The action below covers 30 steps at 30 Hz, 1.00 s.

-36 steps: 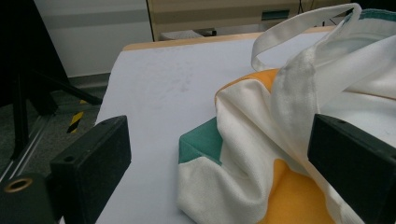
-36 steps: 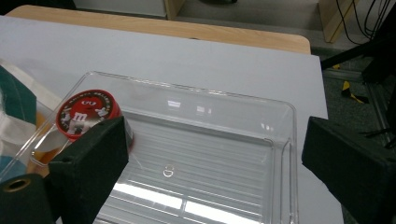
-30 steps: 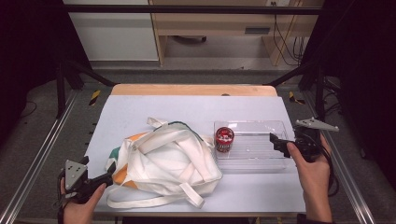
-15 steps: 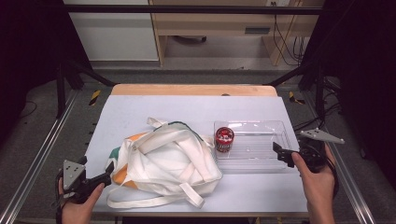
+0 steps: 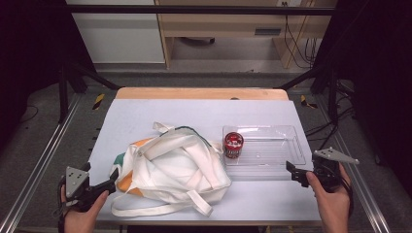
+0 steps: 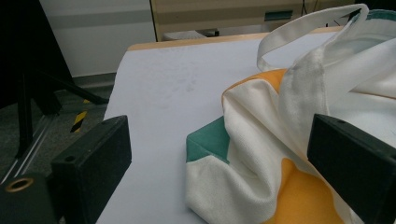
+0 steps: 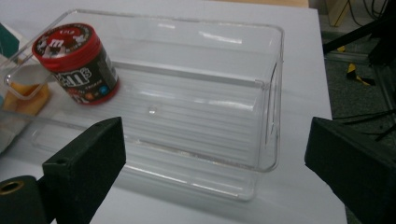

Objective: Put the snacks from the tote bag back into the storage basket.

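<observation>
Change, right gripper: the black two-jaw right gripper (image 5: 294, 171), held in the person's right hand (image 5: 333, 196), had drawn back from the near right end of the tray toward the table's near right corner since one second earlier, and it now stood just clear of the tray's near rim.
Change, left gripper: the black two-jaw left gripper (image 5: 111, 180) had stayed in place at the near left corner, its tip at the bag's near left edge.
Change, objects: the bag, tray and tub lay where they had lain before.
Right jaws: spread wide in the right gripper view, nothing between them; they framed the tray's near wall.
Left jaws: spread wide in the left gripper view; the bag's orange and green corner lay between them, whether touching could not be told.
Container 1: the clear rectangular plastic tray (image 5: 286, 160) sat on the right half of the pale grey table top (image 5: 194, 114), long side across.
Contents 1: one small round tub with a red lid and dark printed label (image 5: 233, 144) stood upright at the tray's left end; the rest of the tray floor was bare.
Container 2: the cream canvas tote bag with white straps and orange and green patches (image 5: 170, 172) lay slumped on its side left of the tray, touching its left end.
Contents 2: interior hidden; could not be told.
</observation>
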Motion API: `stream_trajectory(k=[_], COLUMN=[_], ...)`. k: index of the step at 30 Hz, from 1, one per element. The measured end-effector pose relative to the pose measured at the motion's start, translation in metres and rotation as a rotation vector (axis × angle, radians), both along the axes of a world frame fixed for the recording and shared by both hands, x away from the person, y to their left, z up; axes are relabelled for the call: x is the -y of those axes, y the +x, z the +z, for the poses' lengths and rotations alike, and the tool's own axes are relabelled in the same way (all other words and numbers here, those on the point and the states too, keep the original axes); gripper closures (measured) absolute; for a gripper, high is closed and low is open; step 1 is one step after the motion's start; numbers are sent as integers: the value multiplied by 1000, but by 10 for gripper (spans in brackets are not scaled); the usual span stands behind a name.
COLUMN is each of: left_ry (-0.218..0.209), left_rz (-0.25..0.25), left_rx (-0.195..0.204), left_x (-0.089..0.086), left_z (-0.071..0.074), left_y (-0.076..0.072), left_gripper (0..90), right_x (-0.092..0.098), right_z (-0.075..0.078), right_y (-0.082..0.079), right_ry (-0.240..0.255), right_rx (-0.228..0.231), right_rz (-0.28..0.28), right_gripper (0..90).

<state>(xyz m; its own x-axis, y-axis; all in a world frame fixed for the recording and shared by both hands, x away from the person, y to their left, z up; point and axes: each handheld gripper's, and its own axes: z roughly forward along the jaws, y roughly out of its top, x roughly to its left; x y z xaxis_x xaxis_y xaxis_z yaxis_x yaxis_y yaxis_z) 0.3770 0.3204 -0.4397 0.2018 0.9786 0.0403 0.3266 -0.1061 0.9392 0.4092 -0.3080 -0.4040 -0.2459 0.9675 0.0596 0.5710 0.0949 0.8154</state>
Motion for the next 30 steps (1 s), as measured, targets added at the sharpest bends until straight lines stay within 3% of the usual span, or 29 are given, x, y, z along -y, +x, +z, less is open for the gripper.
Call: stream_trajectory(k=[9, 30], left_ry=[1, 3], left_rz=[-1, -3], left_rx=[1, -2], left_x=[0, 0], left_z=[0, 0], left_y=[0, 0], left_gripper=[64, 64], right_x=[6, 7], right_z=[-16, -43], right_y=[-6, -1], right_ry=[12, -30], right_rx=[-35, -150], right_rz=[-12, 13], right_gripper=[54, 52])
